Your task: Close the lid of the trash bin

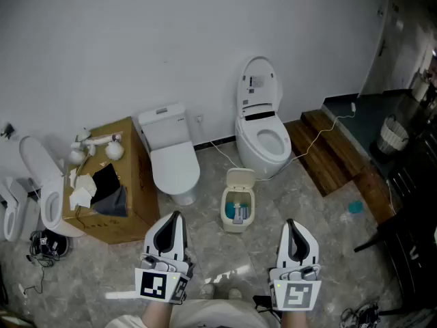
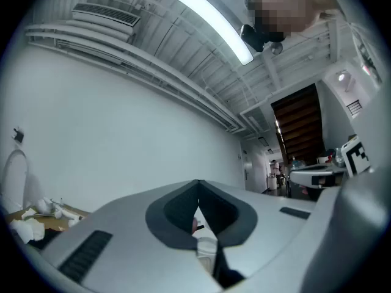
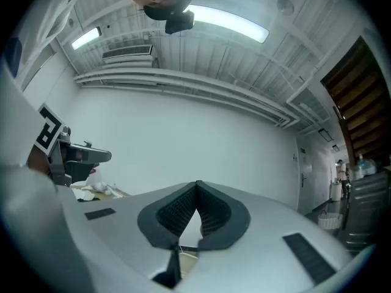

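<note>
A small cream trash bin (image 1: 237,210) stands on the floor between two toilets. Its lid (image 1: 240,178) is swung up and back, and blue and grey rubbish shows inside. My left gripper (image 1: 175,215) hovers near and to the left of the bin, jaws shut with nothing in them. On the bin's near right my right gripper (image 1: 290,222) is also shut and empty. In the left gripper view the left gripper (image 2: 197,184) points at the white wall with its jaws meeting. The right gripper view shows the right gripper (image 3: 197,185) likewise closed.
A white toilet (image 1: 171,156) stands left of the bin, and another toilet (image 1: 261,125) with its seat raised stands behind it. A cardboard box (image 1: 109,183) with tissues is at left. A wooden step (image 1: 334,152), a white cable (image 1: 314,139) and dark furniture (image 1: 410,183) lie right.
</note>
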`<state>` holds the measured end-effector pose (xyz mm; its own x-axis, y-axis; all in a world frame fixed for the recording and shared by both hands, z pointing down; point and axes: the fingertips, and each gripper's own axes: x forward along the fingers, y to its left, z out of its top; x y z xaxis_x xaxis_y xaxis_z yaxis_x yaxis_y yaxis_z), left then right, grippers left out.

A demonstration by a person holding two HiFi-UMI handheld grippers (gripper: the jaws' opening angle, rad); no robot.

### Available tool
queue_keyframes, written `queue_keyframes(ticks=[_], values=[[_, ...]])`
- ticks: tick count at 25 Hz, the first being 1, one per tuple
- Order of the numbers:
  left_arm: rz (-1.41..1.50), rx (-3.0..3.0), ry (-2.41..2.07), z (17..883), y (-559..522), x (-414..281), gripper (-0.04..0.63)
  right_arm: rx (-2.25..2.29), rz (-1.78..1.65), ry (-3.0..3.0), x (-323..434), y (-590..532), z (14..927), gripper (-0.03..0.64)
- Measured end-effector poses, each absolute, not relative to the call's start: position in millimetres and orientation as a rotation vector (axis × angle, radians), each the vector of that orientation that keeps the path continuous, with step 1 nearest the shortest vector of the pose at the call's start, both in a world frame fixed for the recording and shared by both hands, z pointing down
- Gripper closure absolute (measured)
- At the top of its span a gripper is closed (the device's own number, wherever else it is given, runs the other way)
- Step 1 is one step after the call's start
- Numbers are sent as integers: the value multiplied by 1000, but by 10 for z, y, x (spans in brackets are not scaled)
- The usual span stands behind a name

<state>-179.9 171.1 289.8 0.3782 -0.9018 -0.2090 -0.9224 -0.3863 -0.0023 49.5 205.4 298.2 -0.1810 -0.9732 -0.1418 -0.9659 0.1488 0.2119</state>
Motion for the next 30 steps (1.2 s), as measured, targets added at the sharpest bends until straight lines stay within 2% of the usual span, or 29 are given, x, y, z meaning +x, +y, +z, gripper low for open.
queue_keyframes(ticks=[8, 13, 14, 15, 16, 17, 18, 20, 25, 30], values=[[259, -2507, 1675, 2913, 1705, -1802, 597, 1999, -390, -2372, 502, 2051, 2994, 609], [253, -2587, 1561, 2935, 1735, -1670, 595, 1971, -226, -2533, 583, 2025, 3107, 606], [239, -2608, 1548, 2962, 1728, -1660, 572, 1957, -201, -2550, 611, 2013, 3137, 593], [239, -2610, 1545, 2962, 1711, -1666, 505, 1943, -189, -2561, 647, 2003, 3160, 527], [253, -2595, 1552, 2938, 1684, -1693, 432, 1936, -184, -2565, 694, 1995, 3176, 352], [271, -2574, 1568, 2912, 1656, -1738, 340, 1939, -187, -2559, 756, 1992, 3185, 208], [282, -2557, 1587, 2896, 1633, -1795, 272, 1952, -193, -2541, 828, 1995, 3192, 156], [282, -2536, 1622, 2890, 1605, -1925, 250, 1996, -203, -2491, 988, 2015, 3207, 150], [230, -2479, 1703, 2925, 1613, -2150, 250, 2073, -200, -2432, 1365, 2095, 3218, 160], [202, -2444, 1747, 2886, 1535, -2039, 250, 2092, -199, -2427, 1645, 2104, 3194, 173]])
